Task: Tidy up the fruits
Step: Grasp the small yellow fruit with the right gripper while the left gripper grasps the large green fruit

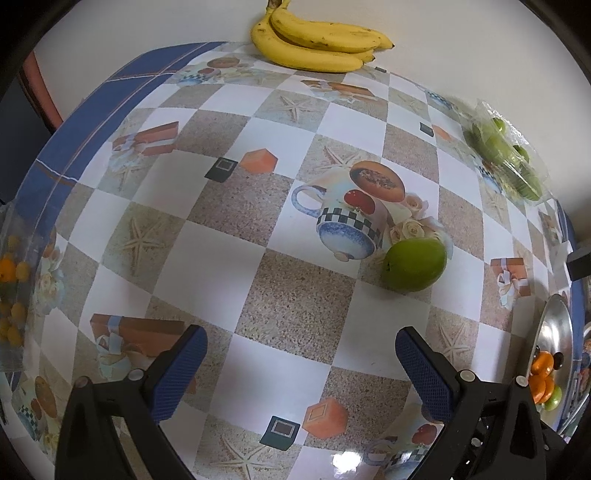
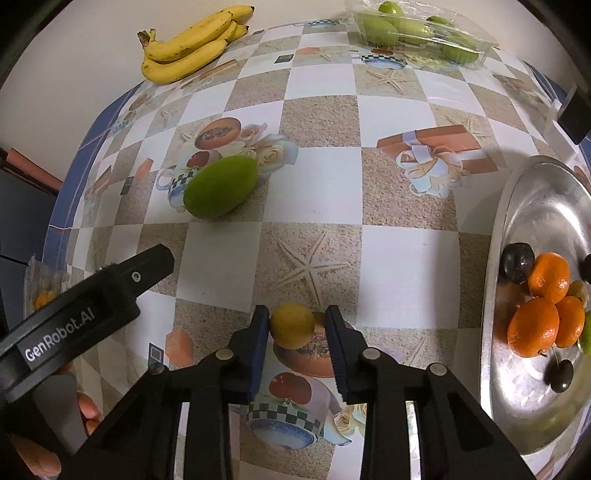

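A small yellow fruit is clamped between the pads of the right gripper, just over the table near its front edge; whether it is lifted clear of the cloth cannot be told. The left gripper is held wide apart over bare cloth, with nothing between its fingers.

Part of the sorting appears to be done: oranges, dark plums and a bit of green fruit have been gathered on the metal tray at the right edge. The held fruit is judged the next to be carried there.

Much looks to be left. A green mango lies loose mid-table, a bunch of bananas rests at the far edge, green fruits are shut in a clear plastic box at the far right corner, and a bag of small yellow and orange fruits sits at the left edge.
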